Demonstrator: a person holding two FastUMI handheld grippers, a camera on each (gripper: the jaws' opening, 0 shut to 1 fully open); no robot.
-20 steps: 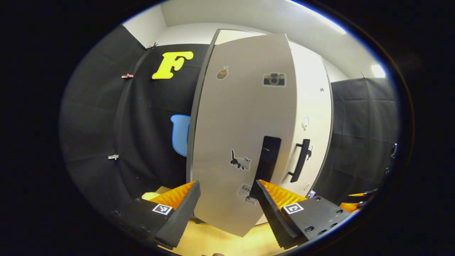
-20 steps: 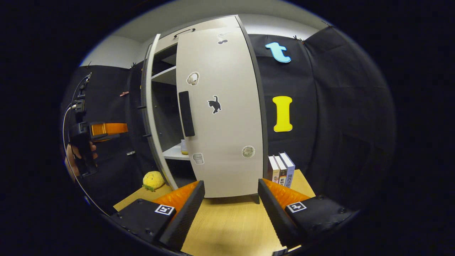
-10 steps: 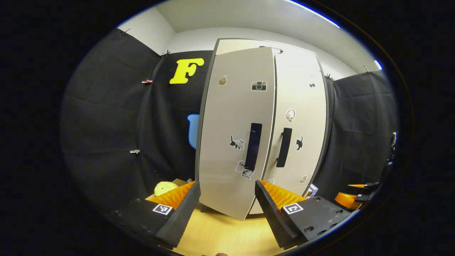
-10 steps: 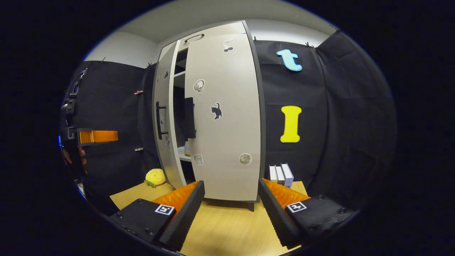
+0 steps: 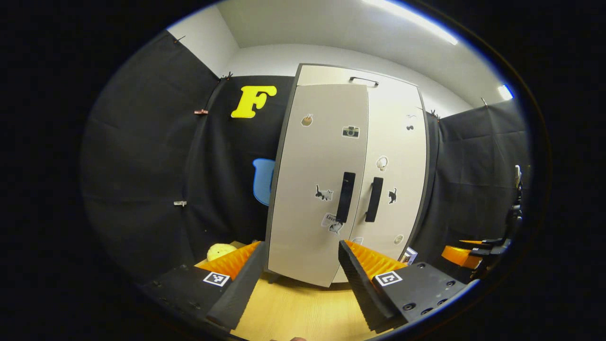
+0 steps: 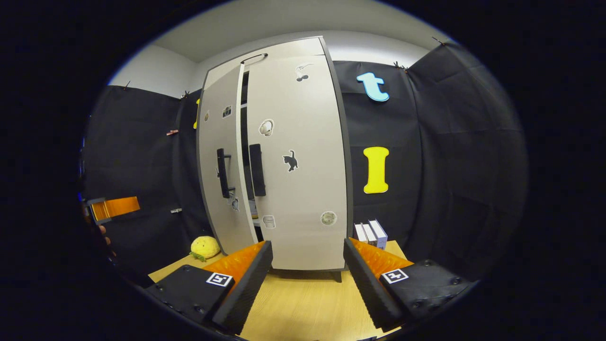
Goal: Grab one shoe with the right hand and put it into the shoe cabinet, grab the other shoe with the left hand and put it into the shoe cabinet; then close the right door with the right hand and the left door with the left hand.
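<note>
The tall pale shoe cabinet (image 5: pixel 378 90) stands on a wooden floor ahead of both grippers. Its right door (image 6: pixel 303 189) lies flush. The left door (image 5: pixel 312 208) sits almost flush, with a thin dark gap between the doors in the right gripper view. Black handles (image 5: pixel 345 197) run down the middle. My left gripper (image 5: pixel 299 279) stands open and empty, a short way back from the left door. My right gripper (image 6: pixel 307 279) is open and empty in front of the right door. The other gripper's finger (image 6: pixel 115 208) shows at the left edge of the right gripper view.
A yellow plush toy (image 6: pixel 205 247) lies on the wooden floor (image 6: pixel 307 303) left of the cabinet. A few books (image 6: pixel 371 233) stand upright to its right. Black cloth walls close in on both sides. The other gripper (image 5: pixel 466 255) hangs at the right edge of the left gripper view.
The left door has swung from wide open to almost flush. Both grippers have drawn back from the cabinet, and the shelves inside have gone out of sight.
</note>
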